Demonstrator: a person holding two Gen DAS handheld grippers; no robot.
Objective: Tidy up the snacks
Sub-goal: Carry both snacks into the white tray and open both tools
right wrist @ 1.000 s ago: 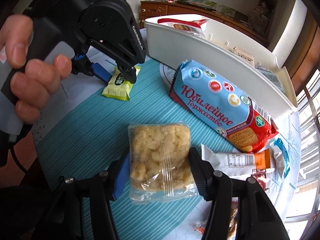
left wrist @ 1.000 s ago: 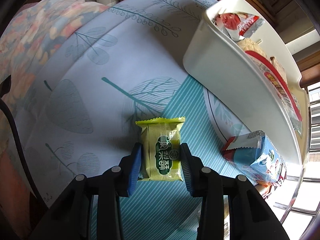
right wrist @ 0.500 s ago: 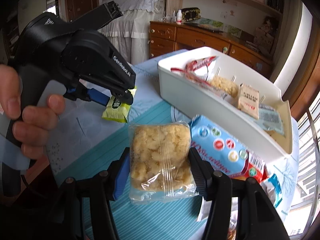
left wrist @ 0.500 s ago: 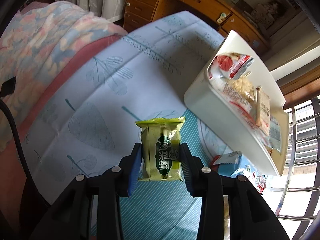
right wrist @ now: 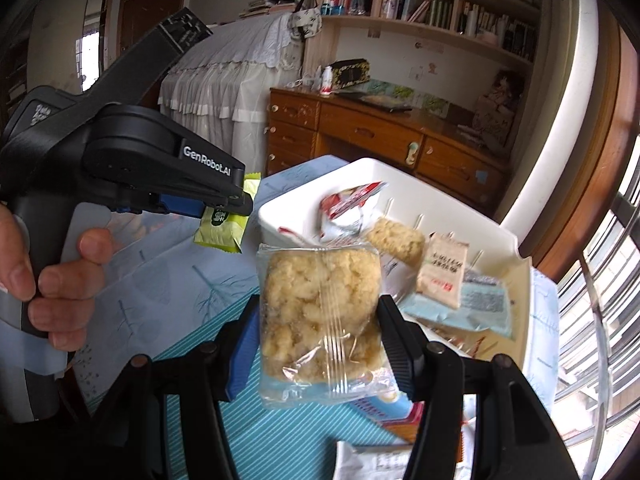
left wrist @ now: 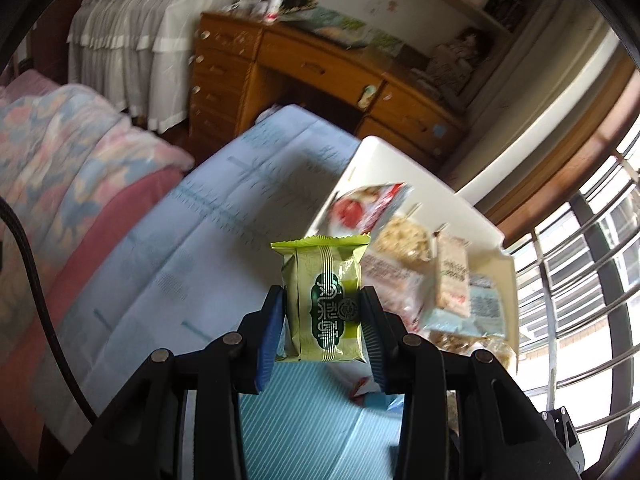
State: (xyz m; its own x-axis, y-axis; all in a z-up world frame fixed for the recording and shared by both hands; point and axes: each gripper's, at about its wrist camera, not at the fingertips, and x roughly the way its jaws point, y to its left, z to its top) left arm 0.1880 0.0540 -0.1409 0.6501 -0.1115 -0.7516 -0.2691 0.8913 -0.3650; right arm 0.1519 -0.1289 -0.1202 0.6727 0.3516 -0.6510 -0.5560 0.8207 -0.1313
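- Closest up, the left tongs (left wrist: 323, 316) are clamped on a small yellow-green foil snack packet with dark green lettering (left wrist: 325, 300). Blue-padded jaws squeeze it from both sides, and it's upright and off the surface.
- Same deal for the right tongs (right wrist: 318, 334): they're gripping a clear plastic bag of pale yellow crumbly puffed snack (right wrist: 320, 320), pinched at its sides and held in the air.
- In the right wrist view you can see the person's left hand (right wrist: 52, 284) wrapped around the black handle of the other tool, green packet poking out past its tip.
- Below both sits the surface with a teal striped mat (left wrist: 304, 432) over a pale blue leaf-print cloth (left wrist: 224, 216).
- A few loose wrappers lie on the mat under the right tongs, too hidden to say which.
- Just beyond is the long white plastic tray (right wrist: 472, 220), already holding a red-and-white wrapper (right wrist: 348, 208), a puffed rice bar (right wrist: 396, 240), a beige sachet (right wrist: 442, 270) and a light blue packet (right wrist: 468, 312).
- Further back: a wooden desk with drawers (right wrist: 360, 132), a floral quilt on a bed (left wrist: 60, 152), bookshelves (right wrist: 440, 4) and a barred window (left wrist: 592, 280).
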